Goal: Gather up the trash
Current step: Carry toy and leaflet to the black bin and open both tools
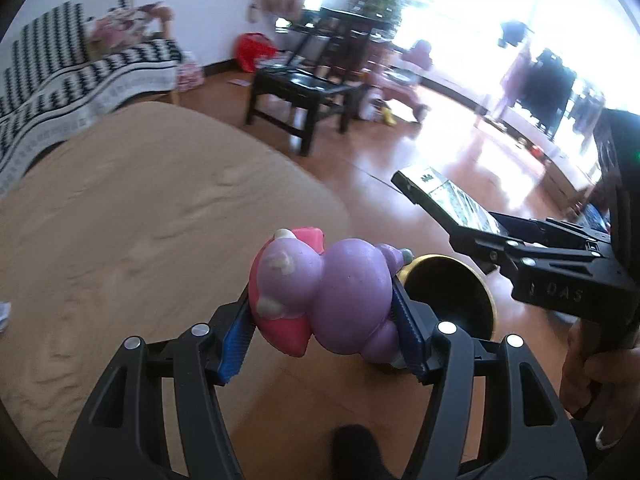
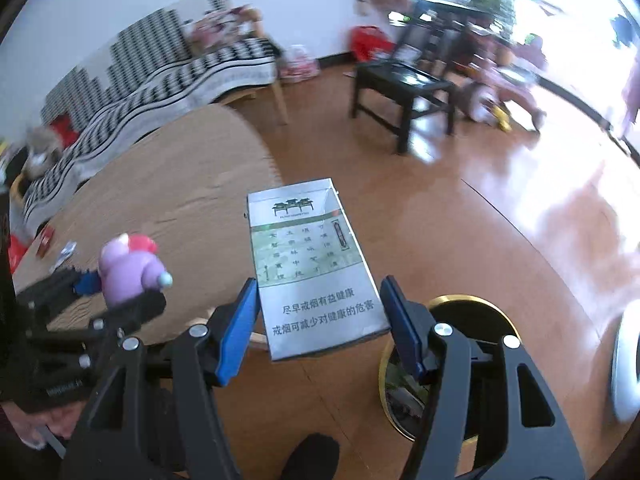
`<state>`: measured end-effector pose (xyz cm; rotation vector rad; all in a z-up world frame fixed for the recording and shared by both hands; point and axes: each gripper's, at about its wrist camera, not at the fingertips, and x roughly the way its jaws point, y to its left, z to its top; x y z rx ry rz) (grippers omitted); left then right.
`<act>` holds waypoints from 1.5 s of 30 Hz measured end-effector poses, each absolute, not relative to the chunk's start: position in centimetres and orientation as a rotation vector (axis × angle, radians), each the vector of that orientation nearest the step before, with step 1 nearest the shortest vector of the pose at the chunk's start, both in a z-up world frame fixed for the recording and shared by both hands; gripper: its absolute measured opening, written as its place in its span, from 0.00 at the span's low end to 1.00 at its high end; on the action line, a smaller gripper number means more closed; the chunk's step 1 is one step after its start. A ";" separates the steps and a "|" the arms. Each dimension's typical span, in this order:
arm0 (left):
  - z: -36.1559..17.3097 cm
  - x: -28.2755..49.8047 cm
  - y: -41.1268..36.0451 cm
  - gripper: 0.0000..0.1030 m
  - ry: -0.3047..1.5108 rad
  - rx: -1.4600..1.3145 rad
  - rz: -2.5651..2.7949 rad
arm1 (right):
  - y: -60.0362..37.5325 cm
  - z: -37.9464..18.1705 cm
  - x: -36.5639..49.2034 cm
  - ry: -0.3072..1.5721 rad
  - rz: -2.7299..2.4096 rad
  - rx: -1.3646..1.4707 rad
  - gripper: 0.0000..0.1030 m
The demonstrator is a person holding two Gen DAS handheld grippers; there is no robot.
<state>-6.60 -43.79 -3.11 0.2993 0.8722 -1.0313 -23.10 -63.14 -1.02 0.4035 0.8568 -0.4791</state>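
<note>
- The left tongs (image 1: 324, 320) are closed part-way on a soft purple and pink toy (image 1: 320, 300), blue pads pressing both its flanks; it hangs above the floor just beside the bin (image 1: 452, 300).
- The toy looks like squashy foam: light, yielding, smooth-skinned. A grip across its fat middle, as here, seems safest; it may bulge and creep out if squeezed harder.
- The right tongs (image 2: 320, 320) stand about half open around a carton (image 2: 312, 272), which sits flat between the pads. Whether both pads actually press its edges I cannot tell.
- The carton looks like thin glossy card, stiff along its length, probably light and easily crushed. Holding it by the long edges near the lower end suits it.
- The gold-rimmed bin (image 2: 452, 360) sits on the floor below the right tongs, past the counter (image 2: 160, 208).
</note>
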 end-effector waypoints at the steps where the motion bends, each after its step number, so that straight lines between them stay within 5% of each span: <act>1: -3.4 -7.5 -44.9 0.59 0.879 0.304 -1.054 | -64.1 -1.3 -24.4 0.858 -0.509 0.427 0.59; 18: -11.1 -14.6 -56.2 0.59 1.033 0.380 -1.224 | -71.9 -7.0 -34.3 0.910 -0.732 0.707 0.59; 34: -11.8 -15.0 -57.6 0.61 1.060 0.383 -1.264 | -72.9 -7.1 -35.4 0.905 -0.783 0.732 0.60; 37: -11.6 -15.0 -57.6 0.80 1.044 0.396 -1.270 | -72.9 -6.9 -35.7 0.904 -0.822 0.733 0.88; 45: -11.2 -14.2 -57.0 0.81 1.039 0.374 -1.265 | -72.7 -6.1 -35.7 0.872 -0.832 0.723 0.88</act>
